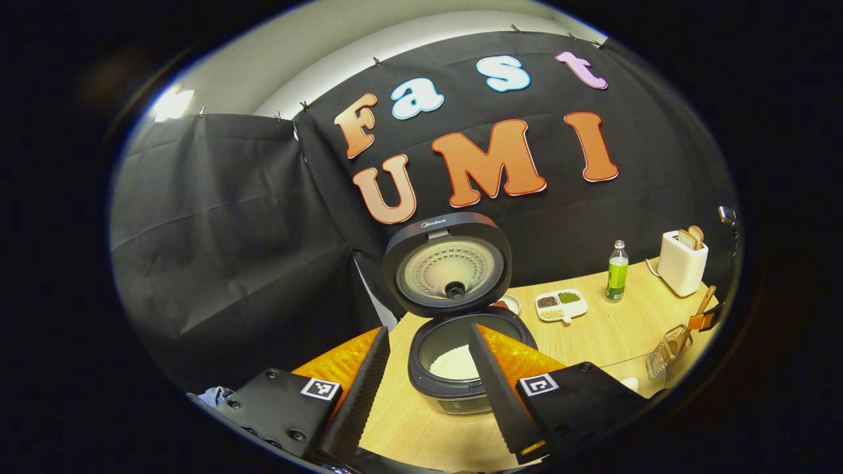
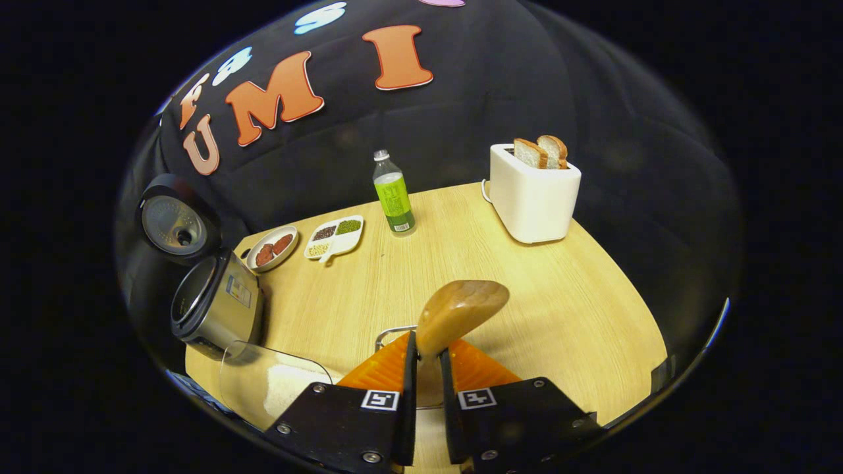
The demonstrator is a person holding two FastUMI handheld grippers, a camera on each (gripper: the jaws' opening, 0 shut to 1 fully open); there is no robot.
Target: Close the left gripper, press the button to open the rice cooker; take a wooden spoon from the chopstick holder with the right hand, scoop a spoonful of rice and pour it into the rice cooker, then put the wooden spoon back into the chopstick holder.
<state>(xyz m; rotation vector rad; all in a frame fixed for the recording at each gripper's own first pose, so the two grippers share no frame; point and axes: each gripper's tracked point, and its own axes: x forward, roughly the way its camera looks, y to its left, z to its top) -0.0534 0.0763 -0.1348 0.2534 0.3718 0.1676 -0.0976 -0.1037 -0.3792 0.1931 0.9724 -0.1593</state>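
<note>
Rice cooker point(image 1: 461, 342) lid up, rice inside, so button step done. Left tool point(image 1: 428, 388) fingers apart, idle near it. Right tool point(image 2: 427, 382) clamped on wooden spoon point(image 2: 461, 309) handle, bowl up, over chopstick holder point(image 2: 395, 332) for return.

Table point(image 2: 540, 296): pale yellow wood grain. Rice cooker point(image 2: 220, 303): silver-grey body, black rim and lid point(image 1: 448, 263); lid's inner plate pale grey, ringed with small dots. Rice point(image 1: 454, 363) inside: white. Wooden spoon point(image 2: 461, 309): warm light brown. Toaster point(image 2: 533, 194): cream-white; bread slices point(image 2: 541, 151) white with brown crust. Bottle point(image 2: 393, 194): clear, bright green label, white cap. Divided dish point(image 2: 334, 237): white, holding dark brown, green and pale beige fills. Round plate point(image 2: 272, 249): white, reddish-brown pieces.
</note>
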